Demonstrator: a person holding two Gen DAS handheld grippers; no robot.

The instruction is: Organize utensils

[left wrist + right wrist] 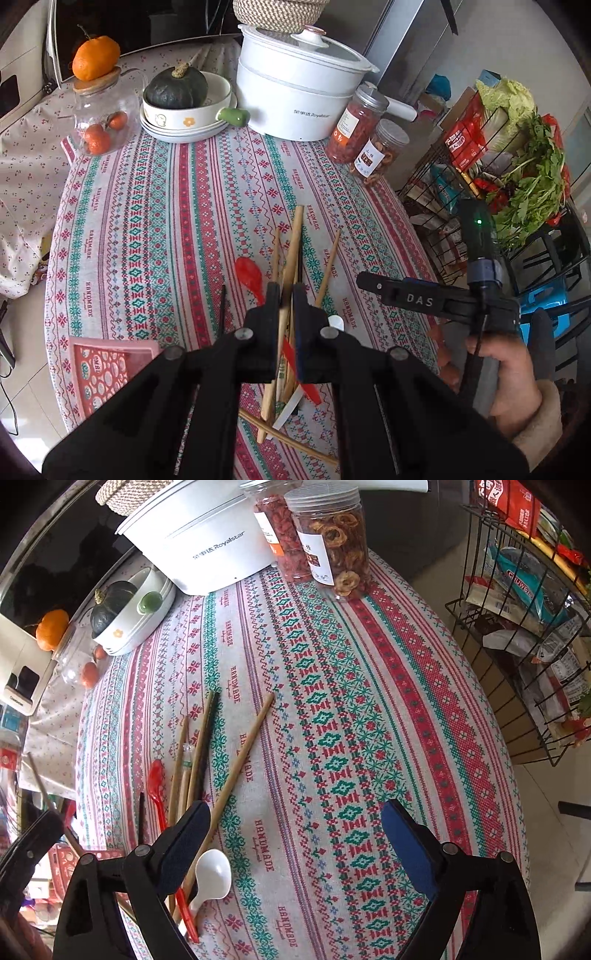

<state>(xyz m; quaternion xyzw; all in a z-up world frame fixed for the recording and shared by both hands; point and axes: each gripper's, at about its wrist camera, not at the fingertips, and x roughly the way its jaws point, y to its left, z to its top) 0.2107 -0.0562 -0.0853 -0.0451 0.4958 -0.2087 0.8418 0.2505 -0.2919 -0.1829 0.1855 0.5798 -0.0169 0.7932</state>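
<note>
One long tan wooden chopstick [291, 258] is pinched between the closed pads of the left gripper [286, 295], raised above a loose heap of wooden chopsticks [192, 753], a red plastic spoon [157, 786] and a white plastic spoon [212, 875] on the patterned tablecloth [351, 701]. The right gripper [295, 834] is held wide open over bare cloth just beside the heap, with nothing between its pads. The sticks are judged light, stiff and prone to roll, best taken mid-shaft. A pink perforated plastic basket [107, 365] is seen at the near table edge; open room is left to the right.
</note>
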